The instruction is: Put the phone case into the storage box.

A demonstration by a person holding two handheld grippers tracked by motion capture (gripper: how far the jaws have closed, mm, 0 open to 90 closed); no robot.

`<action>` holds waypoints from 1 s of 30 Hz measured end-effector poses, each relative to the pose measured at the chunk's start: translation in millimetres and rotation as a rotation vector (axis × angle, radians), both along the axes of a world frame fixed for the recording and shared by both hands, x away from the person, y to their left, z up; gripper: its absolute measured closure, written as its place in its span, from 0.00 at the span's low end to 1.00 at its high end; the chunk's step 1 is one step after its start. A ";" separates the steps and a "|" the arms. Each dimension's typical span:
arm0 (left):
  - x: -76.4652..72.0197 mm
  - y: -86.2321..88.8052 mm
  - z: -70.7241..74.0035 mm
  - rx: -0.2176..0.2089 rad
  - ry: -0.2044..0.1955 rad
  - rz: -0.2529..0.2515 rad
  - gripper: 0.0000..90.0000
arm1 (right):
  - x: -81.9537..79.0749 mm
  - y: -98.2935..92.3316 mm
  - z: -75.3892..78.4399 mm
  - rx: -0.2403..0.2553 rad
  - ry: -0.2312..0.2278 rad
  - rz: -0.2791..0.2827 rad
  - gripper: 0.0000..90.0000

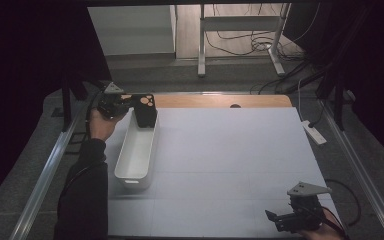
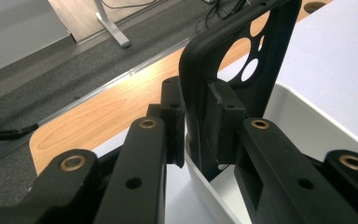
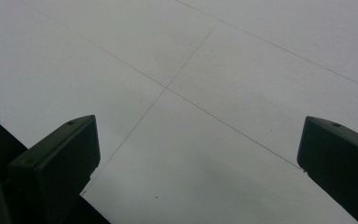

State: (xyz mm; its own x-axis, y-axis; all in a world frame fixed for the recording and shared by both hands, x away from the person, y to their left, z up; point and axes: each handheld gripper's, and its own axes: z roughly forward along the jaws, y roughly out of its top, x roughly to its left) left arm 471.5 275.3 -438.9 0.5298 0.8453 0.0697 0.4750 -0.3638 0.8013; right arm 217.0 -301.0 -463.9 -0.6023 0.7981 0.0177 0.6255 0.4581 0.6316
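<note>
A black phone case (image 1: 145, 112) with round camera cut-outs stands upright at the far end of a long white tray (image 1: 136, 150). My left gripper (image 1: 135, 107) reaches it from the left, held by a hand in a dark sleeve. In the left gripper view the case's edge (image 2: 242, 60) sits between the two pads of the left gripper (image 2: 196, 121), which lie against it, above the tray's wall (image 2: 298, 121). My right gripper (image 1: 275, 220) rests low at the near right corner. Its jaws stand wide apart over the bare white sheet, with nothing between them (image 3: 198, 158).
A white sheet (image 1: 230, 165) covers the table, and a wooden strip (image 1: 205, 101) shows along the far edge. A white power strip (image 1: 314, 132) lies off the right side. Metal rails flank the table, and a desk frame (image 1: 202, 45) with cables stands beyond.
</note>
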 end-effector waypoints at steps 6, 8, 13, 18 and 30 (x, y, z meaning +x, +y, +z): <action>1.0 -1.6 -0.3 -0.023 0.019 0.014 0.80 | -0.3 -0.3 0.2 0.001 -0.001 -0.001 0.00; 0.2 -1.5 -0.5 -0.030 0.026 0.020 0.79 | -0.4 -0.3 0.2 0.002 -0.001 -0.001 0.00; -2.6 0.8 -0.7 -0.069 0.049 0.030 0.67 | -0.6 -0.2 0.4 0.002 -0.003 0.000 0.00; -6.5 4.3 -0.9 -0.110 0.085 0.035 0.58 | -1.1 -0.1 0.7 0.001 -0.006 -0.004 0.00; -17.5 6.7 -4.7 -0.152 0.162 -0.002 0.44 | -1.1 -0.3 0.8 0.004 -0.008 -0.006 0.00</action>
State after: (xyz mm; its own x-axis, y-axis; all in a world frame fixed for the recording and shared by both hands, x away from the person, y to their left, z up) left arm 454.0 282.0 -443.6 0.5251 0.8387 -0.1447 0.6012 -0.2452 0.7605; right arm 215.9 -301.3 -463.1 -0.5973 0.8018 0.0156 0.6231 0.4517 0.6385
